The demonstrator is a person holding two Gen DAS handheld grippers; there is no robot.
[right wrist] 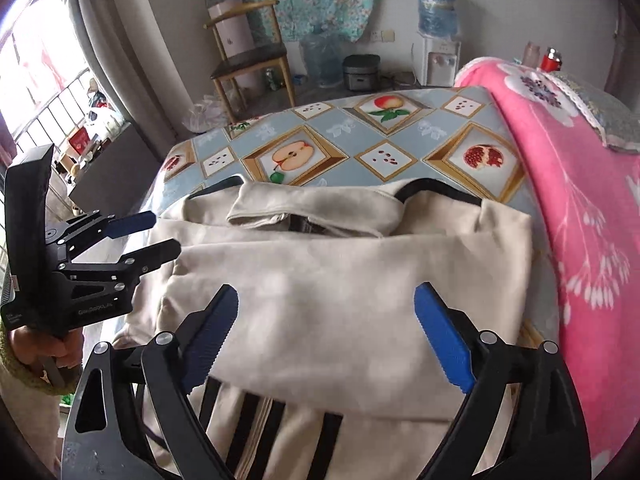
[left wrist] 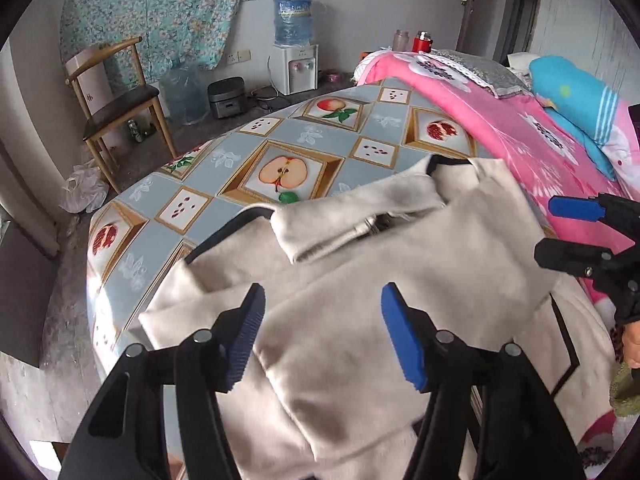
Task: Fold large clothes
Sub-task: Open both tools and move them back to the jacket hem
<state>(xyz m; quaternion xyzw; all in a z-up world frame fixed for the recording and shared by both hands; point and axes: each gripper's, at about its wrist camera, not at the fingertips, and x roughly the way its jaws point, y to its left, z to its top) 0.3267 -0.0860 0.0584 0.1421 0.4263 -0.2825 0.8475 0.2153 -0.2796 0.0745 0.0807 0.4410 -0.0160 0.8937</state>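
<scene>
A cream jacket (left wrist: 352, 248) with black trim lies folded on the fruit-patterned tablecloth (left wrist: 224, 152), collar and zip toward the far side. In the left wrist view my left gripper (left wrist: 322, 308) hovers open over its near half, nothing between the blue pads. At the right edge of that view, my right gripper (left wrist: 546, 230) is open too. In the right wrist view the right gripper (right wrist: 326, 300) hangs open above the folded jacket (right wrist: 340, 264), whose black stripes show near the bottom. The left gripper (right wrist: 166, 232) is open at the jacket's left edge, held by a hand (right wrist: 48, 348).
A pink flowered blanket (left wrist: 500, 120) (right wrist: 580, 200) and a blue pillow (left wrist: 572, 92) lie along the table's right side. Beyond the table stand a wooden chair (left wrist: 116, 100) (right wrist: 248, 52), a water dispenser (left wrist: 296, 68) (right wrist: 438, 60) and a rice cooker (right wrist: 362, 72).
</scene>
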